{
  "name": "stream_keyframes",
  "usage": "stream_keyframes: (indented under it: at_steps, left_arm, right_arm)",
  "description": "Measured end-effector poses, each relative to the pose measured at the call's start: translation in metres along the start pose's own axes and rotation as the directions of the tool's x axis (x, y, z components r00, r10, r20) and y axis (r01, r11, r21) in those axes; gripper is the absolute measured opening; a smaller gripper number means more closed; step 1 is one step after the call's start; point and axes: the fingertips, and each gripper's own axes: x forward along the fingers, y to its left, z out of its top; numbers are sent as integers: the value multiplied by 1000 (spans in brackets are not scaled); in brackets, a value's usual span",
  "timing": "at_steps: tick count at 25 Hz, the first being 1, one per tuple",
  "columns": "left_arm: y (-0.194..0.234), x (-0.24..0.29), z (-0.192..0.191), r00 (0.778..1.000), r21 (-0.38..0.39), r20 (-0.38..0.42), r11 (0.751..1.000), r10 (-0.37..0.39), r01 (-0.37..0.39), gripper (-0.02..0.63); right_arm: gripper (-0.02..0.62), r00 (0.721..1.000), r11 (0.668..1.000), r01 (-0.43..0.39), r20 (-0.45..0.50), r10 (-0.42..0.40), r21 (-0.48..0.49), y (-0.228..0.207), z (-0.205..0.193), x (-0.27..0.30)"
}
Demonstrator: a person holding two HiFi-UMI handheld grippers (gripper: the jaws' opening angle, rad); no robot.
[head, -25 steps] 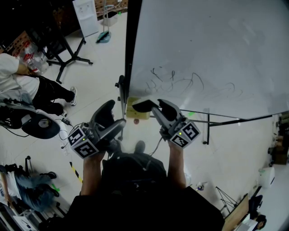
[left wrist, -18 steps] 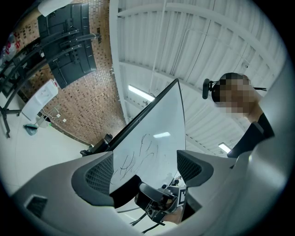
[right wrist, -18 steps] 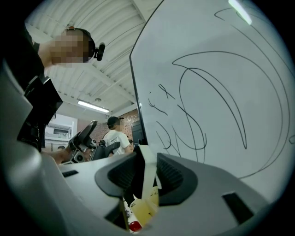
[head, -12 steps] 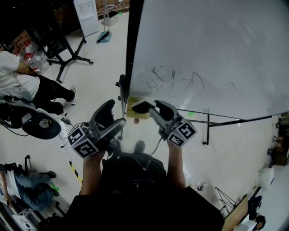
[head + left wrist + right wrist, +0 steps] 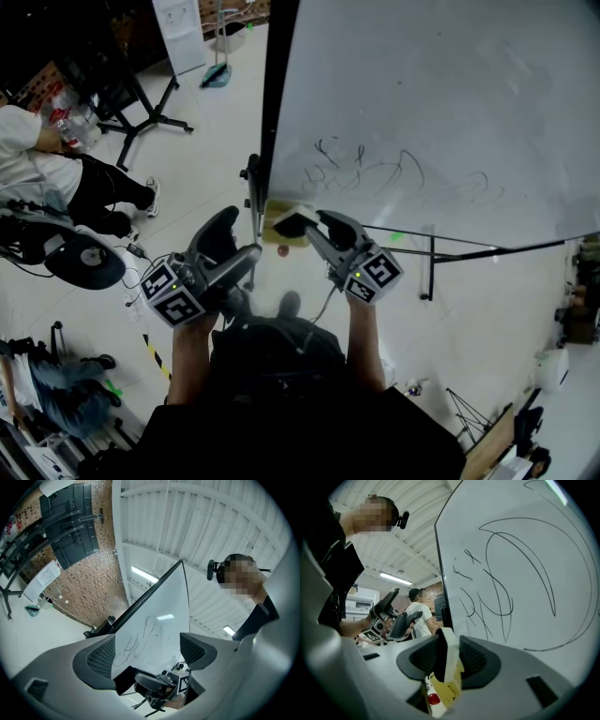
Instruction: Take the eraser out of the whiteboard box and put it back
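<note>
Eraser (image 5: 451,651) clamped on edge in my right gripper's (image 5: 449,663) fingers, just above the yellow whiteboard box (image 5: 449,694); my left gripper (image 5: 146,651) hangs wide and empty. Return step, I judge: next, lower it squarely inside, then let go.

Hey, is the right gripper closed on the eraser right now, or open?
Closed on it: the right gripper presses both pads against the white eraser, at the yellow box.
</note>
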Motion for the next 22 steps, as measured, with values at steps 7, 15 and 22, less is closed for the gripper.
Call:
stream_keyframes:
  at_steps: [7, 15, 22]
  left_arm:
    - [1, -2, -1, 1000, -5, -1, 1000, 4, -4, 428]
    - [1, 0, 0, 1000, -8, -2, 1000, -1, 1, 428]
    - [0, 1, -1, 1000, -10, -7, 1000, -6, 6, 428]
  right_arm:
    - [156, 999, 1000, -4, -45, 3, -21, 2, -13, 5]
    - [156, 997, 998, -12, -82, 7, -58, 4, -22, 12]
    - [156, 992, 996, -7, -122, -5, -91, 6, -30, 16]
